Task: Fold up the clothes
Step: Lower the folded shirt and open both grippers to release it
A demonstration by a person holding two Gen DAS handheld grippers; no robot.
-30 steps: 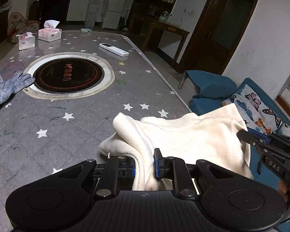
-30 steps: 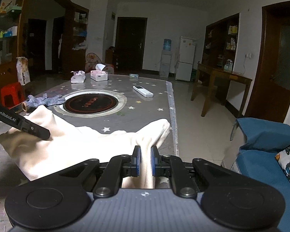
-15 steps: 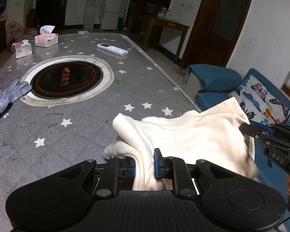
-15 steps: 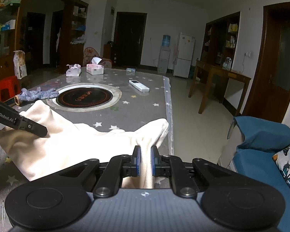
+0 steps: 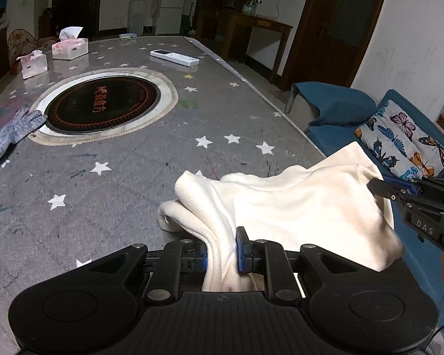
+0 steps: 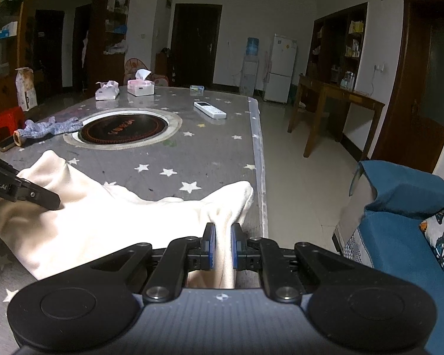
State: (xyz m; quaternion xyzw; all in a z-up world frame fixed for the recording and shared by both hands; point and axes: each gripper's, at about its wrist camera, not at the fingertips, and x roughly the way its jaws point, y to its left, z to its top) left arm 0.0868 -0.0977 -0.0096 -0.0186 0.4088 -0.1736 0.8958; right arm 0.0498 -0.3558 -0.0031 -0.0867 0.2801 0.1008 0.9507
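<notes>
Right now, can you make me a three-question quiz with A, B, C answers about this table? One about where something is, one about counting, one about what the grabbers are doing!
1. Where does the grey glove lie?
A. Beside the round black cooktop
B. On the blue sofa
C. Under the cloth

2. How many tissue boxes stand on the table?
A. One
B. Two
C. Four

3. What are the left gripper and the right gripper doing?
A. Both open, holding nothing
B. Only one holds cloth
C. Both pinch the cream cloth

Answers: 1 A, its fingertips reach the cooktop's rim. 2 B, a big pink box and a smaller one at the far end. 3 C, cloth is squeezed between both pairs of blue pads.
</notes>
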